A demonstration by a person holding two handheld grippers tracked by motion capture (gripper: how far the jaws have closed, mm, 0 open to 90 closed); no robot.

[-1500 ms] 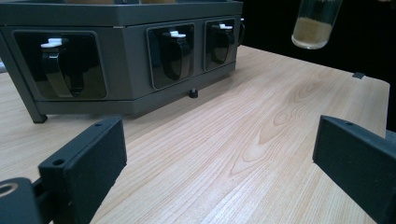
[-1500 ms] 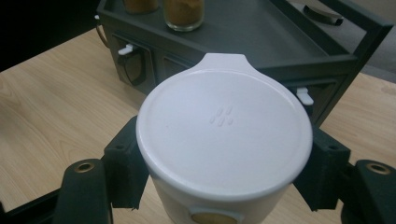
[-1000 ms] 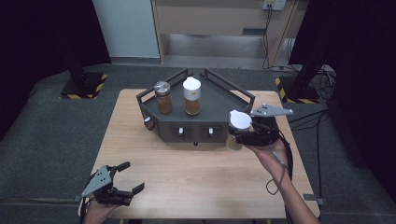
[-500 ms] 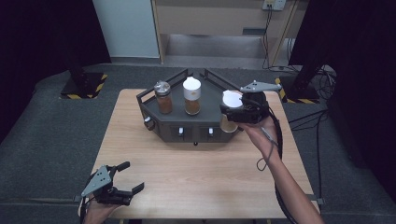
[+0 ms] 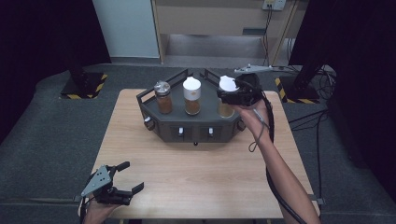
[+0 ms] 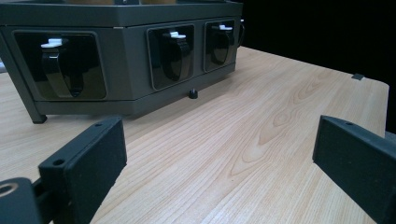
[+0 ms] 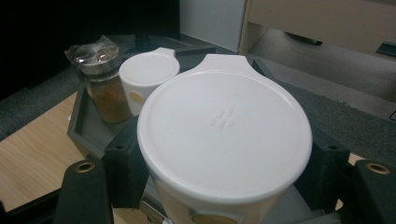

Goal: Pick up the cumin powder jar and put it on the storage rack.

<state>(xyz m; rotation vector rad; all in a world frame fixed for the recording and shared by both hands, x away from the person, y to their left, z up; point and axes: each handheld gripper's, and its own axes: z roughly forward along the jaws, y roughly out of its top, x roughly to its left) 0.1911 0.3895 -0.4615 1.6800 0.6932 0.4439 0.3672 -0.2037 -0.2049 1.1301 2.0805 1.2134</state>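
Tongs, left [image 5: 128,182]: spread wide, nothing between them, low over the tabletop's [image 5: 201,177] near left corner, pointing at the dark rack [image 5: 187,133]. Rack, left slot: glass spice jar [image 5: 163,97] with metal cap. Middle slot: white-lidded jar [image 5: 192,95]. Right slot: second white-lidded jar [image 7: 224,135], clamped at its sides by the right tongs [image 5: 236,94], hanging just above or at the slot; whether it is seated I cannot tell. Step looks like placing it into the rack. Next: lower straight, then release.
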